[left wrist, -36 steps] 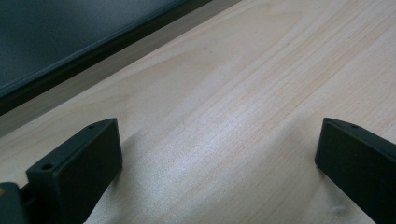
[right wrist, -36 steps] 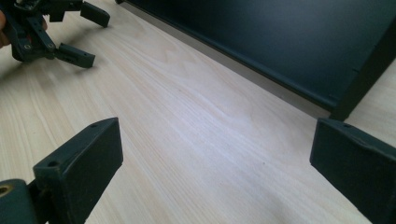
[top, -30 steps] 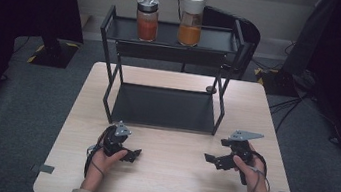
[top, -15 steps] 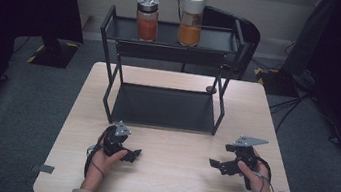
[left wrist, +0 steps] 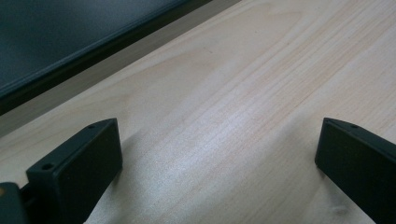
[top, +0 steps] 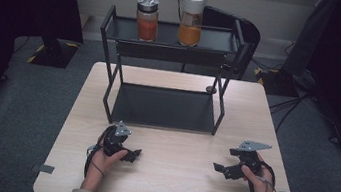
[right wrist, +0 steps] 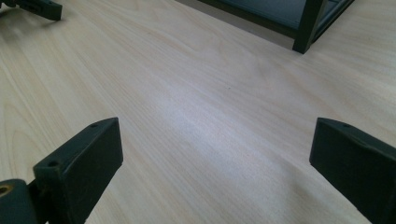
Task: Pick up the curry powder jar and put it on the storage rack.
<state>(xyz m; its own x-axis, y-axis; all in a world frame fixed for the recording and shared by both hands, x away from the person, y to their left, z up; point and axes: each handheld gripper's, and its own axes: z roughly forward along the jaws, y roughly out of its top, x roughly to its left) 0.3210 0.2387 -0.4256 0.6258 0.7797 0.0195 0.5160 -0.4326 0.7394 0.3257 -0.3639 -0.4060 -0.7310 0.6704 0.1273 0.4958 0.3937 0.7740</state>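
Note:
Both grippers lie low on the light wooden table [top: 172, 177], each held by a hand. My left gripper [top: 134, 154] is at the front left, open, its jaws wide apart over bare wood [left wrist: 219, 140]. At the front right my right gripper [top: 219, 168] is also open, with nothing between its jaws [right wrist: 210, 140]. A black two-tier metal rack [top: 171, 56] stands at the table's back. On its top shelf are a jar of red-orange contents with a metal lid [top: 147, 18] and a taller white-lidded jar of orange contents [top: 191, 18].
The rack's lower shelf [top: 164, 108] lies dark and flat just beyond the grippers; its front right leg [right wrist: 308, 25] rises in the right gripper view. A small dark round object [top: 211, 89] sits behind the rack. A black chair [top: 233, 26] stands past the table.
The right gripper has moved a little toward the table's front edge and settled lower. The left gripper has stayed where it was.

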